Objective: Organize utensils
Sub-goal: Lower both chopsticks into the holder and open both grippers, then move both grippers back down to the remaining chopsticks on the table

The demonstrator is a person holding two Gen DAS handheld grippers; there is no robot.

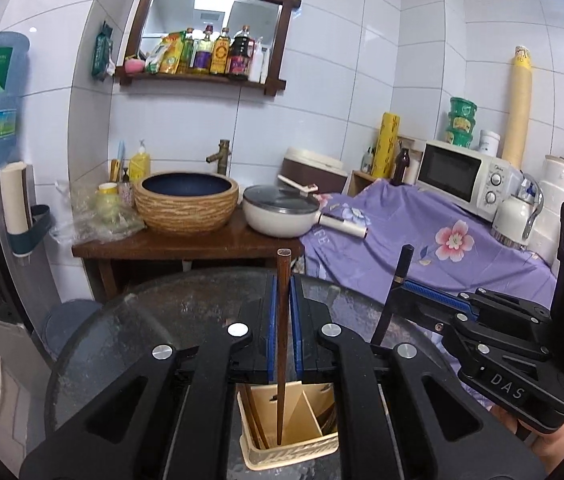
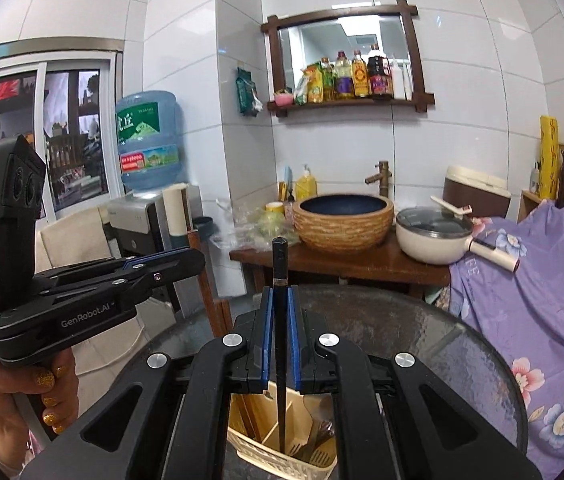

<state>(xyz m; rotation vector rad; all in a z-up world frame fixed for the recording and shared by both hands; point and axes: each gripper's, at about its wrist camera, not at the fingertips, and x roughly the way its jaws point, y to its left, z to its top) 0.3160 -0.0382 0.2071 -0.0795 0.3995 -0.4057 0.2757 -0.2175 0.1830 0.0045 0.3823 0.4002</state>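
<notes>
A tiled kitchen corner held a round glass table (image 1: 130,320) carrying a cream caddy (image 1: 294,456). The left gripper (image 1: 282,320) was closed on a brown chopstick (image 1: 282,340), held upright, its lower end inside the caddy's left compartment. The right gripper (image 2: 278,328) was closed on a black chopstick (image 2: 280,340), likewise near vertical, its tip down in a compartment beside other utensils (image 2: 314,440). Both long axes ran straight down from the jaws into the caddy directly below. Neither hand was clearly nearer. In my judgement, release alone remained, though either stick could tip against the divider.
</notes>
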